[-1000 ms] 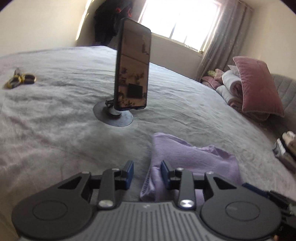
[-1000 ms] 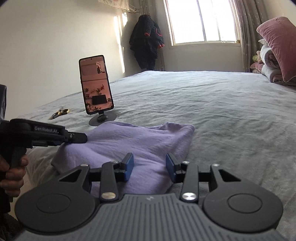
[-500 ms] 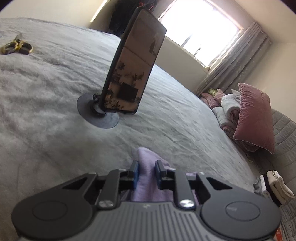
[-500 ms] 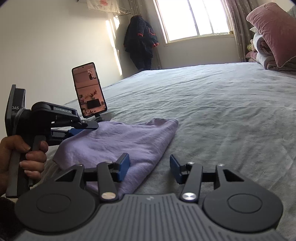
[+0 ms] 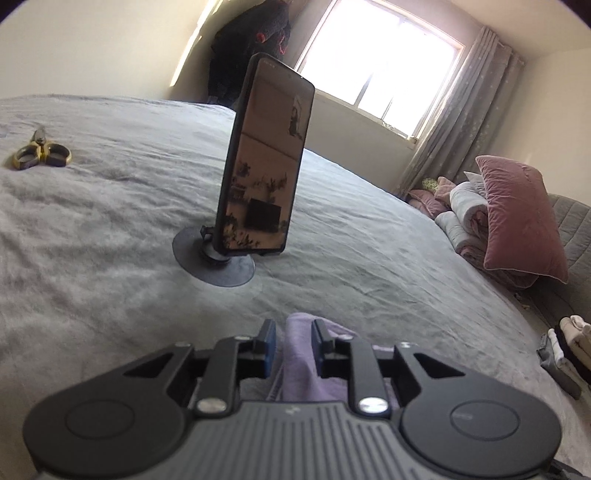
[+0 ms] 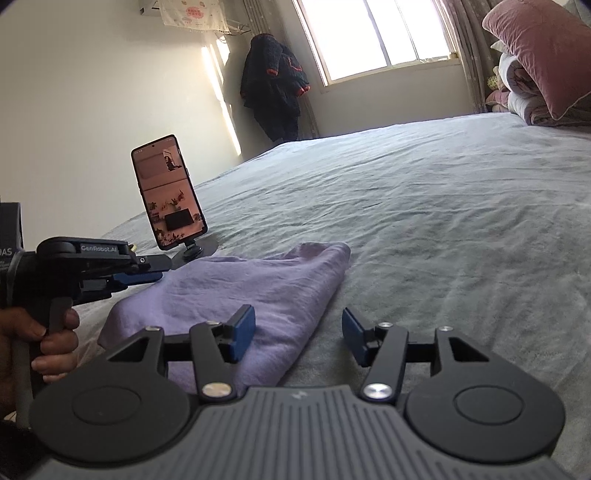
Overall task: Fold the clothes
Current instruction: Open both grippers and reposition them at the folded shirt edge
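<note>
A lilac garment (image 6: 236,295), folded over into a rough slab, lies on the grey bedspread (image 6: 443,221) near the bed's front edge; its far corner rises in a soft peak, and its near end runs under the right claw (image 6: 298,338); that claw's jaws are opening and stand well apart, the left pad over the cloth, the right pad over bare bedspread, neither pressing on anything. The left claw (image 5: 293,349) has a raised fold of the same garment (image 5: 299,358) between its blue pads; its jaws are opening, a slim gap shows on the left side of the fold, and on the right side the cloth seems to touch the pad, though the close view makes that hard to judge. From the right wrist view the left claw (image 6: 155,271) reaches in at the garment's left edge, held by a hand (image 6: 44,343) around its grip. Beyond the garment a phone (image 5: 264,162) stands upright on a round black stand (image 5: 214,266); scissors with yellow handles (image 5: 38,155) lie well apart at the far left. A pink pillow (image 5: 521,221) leans on rolled bedding (image 5: 461,218) at the right; a dark coat (image 6: 273,85) hangs beside the bright window (image 6: 373,33).
</note>
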